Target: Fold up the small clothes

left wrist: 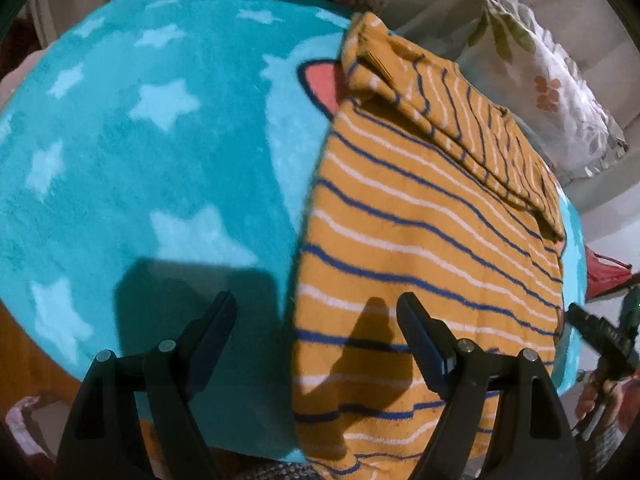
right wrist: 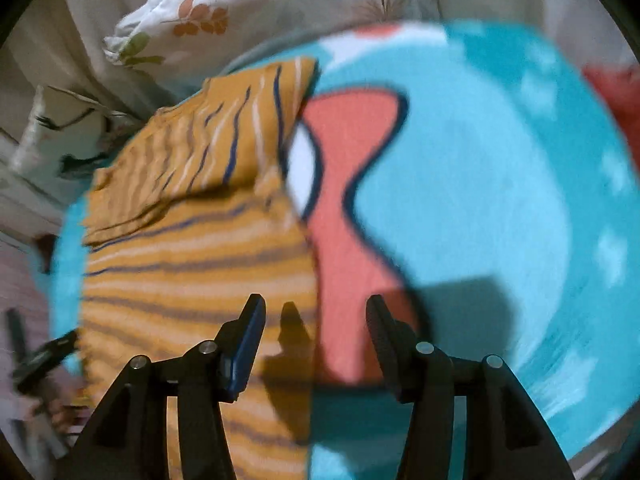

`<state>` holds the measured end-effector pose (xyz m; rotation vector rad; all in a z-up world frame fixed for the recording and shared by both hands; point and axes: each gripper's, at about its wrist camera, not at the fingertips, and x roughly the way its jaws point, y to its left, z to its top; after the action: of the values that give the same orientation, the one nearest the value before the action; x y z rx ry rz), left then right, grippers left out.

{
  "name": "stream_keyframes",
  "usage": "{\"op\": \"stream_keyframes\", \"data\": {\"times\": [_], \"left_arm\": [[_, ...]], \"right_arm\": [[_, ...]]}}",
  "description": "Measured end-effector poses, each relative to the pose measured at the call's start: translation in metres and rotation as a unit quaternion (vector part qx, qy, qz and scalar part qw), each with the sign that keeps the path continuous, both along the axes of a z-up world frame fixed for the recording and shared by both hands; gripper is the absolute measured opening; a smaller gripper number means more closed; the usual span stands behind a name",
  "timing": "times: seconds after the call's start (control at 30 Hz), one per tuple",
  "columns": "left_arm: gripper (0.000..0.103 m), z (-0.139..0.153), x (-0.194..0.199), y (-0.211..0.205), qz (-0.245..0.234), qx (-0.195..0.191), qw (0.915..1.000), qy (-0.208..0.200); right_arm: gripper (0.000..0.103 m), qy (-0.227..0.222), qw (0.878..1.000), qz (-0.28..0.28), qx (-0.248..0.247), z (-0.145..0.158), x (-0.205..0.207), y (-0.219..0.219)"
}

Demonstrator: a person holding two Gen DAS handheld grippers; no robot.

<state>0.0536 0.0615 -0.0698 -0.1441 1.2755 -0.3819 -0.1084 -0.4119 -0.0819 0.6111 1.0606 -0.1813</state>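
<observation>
An orange shirt with blue and white stripes [left wrist: 420, 240] lies flat on a turquoise star-patterned blanket [left wrist: 160, 140], with one sleeve folded across its far part. My left gripper [left wrist: 316, 308] is open and empty, hovering above the shirt's near left edge. The shirt also shows in the right wrist view [right wrist: 192, 248], on the left side of the blanket [right wrist: 480, 200]. My right gripper [right wrist: 316, 308] is open and empty, above the shirt's near right edge where it meets a pink patch of the blanket print.
A white pillow with leaf print [left wrist: 540, 80] lies beyond the shirt, also in the right wrist view [right wrist: 240, 12]. The other gripper shows at the right edge [left wrist: 600, 340] and at the left edge of the right wrist view [right wrist: 40, 356]. A red object [left wrist: 604, 276] lies off the blanket.
</observation>
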Motion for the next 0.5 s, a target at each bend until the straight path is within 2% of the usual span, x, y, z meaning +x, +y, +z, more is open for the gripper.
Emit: {"op": "stream_keyframes", "data": {"times": [0.07,0.17,0.23,0.3,0.4,0.5], "left_arm": [[0.081,0.001,-0.006,-0.003,-0.004,0.004,0.9999,-0.016],[0.079,0.0,-0.016,-0.003,-0.009,-0.028,0.9995,-0.009],[0.063,-0.001,-0.023,0.0,-0.007,-0.045,0.999,-0.005],[0.054,-0.002,-0.033,0.002,-0.004,-0.057,0.9984,-0.001],[0.052,-0.004,-0.053,0.006,0.001,-0.083,0.9965,0.01],[0.052,-0.005,-0.073,0.007,0.001,-0.098,0.9951,0.014]], "right_arm": [[0.056,-0.007,0.999,0.007,0.053,-0.015,-0.015,0.003],[0.056,-0.04,0.993,0.014,0.11,-0.024,-0.029,0.013],[0.056,-0.056,0.983,0.021,0.171,-0.033,-0.036,0.021],[0.056,-0.065,0.975,0.032,0.21,-0.043,-0.041,0.033],[0.056,-0.071,0.963,0.047,0.257,-0.052,-0.05,0.049],[0.056,-0.073,0.957,0.066,0.275,-0.056,-0.057,0.066]]}}
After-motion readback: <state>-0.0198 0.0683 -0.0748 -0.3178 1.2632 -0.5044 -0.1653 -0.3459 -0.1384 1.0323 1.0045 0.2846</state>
